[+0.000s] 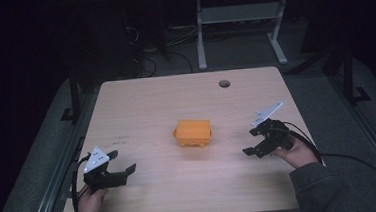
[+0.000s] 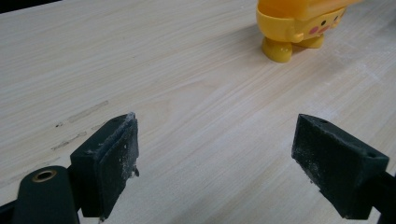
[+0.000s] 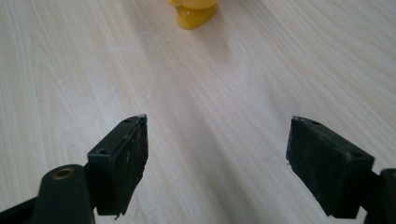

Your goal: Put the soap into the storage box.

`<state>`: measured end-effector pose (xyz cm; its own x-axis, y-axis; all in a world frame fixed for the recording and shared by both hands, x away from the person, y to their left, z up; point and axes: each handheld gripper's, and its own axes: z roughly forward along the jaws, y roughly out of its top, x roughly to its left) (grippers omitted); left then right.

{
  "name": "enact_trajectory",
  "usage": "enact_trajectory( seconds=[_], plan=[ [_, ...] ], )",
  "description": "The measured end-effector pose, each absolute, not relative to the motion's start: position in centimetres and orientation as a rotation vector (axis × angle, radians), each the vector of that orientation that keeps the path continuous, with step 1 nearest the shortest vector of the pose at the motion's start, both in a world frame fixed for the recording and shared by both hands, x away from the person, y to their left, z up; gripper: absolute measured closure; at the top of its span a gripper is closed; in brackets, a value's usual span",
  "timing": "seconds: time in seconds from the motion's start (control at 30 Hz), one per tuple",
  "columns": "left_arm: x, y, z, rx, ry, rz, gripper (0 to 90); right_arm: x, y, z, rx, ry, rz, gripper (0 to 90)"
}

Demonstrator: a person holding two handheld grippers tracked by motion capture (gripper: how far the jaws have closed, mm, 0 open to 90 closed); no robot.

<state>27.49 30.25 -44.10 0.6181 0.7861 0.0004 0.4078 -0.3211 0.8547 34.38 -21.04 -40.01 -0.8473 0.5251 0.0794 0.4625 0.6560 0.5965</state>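
Note:
An orange-yellow toy box on short feet stands at the middle of the wooden table. Its lower body and pink cheek marks show at the top of the left gripper view, and one yellow foot shows at the top of the right gripper view. My left gripper rests near the table's front left, jaws wide apart with nothing between them. At the right, my right gripper is also open and holds nothing. Both point toward the toy from a distance.
A round cable hole sits near the table's far edge. Faint scuff marks lie on the wood ahead of the left gripper. Beyond the table stand a white desk frame and dark floor with cables.

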Motion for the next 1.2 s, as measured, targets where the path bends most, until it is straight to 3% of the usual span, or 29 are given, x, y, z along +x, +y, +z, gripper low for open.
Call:
enact_trajectory(
  seconds=[1.2],
  plan=[
    [27.4,30.1,-44.2,1.959,0.933,0.533,14.1,28.3,-26.2,-44.9,1.026,2.622,1.075,17.8]
  ],
)
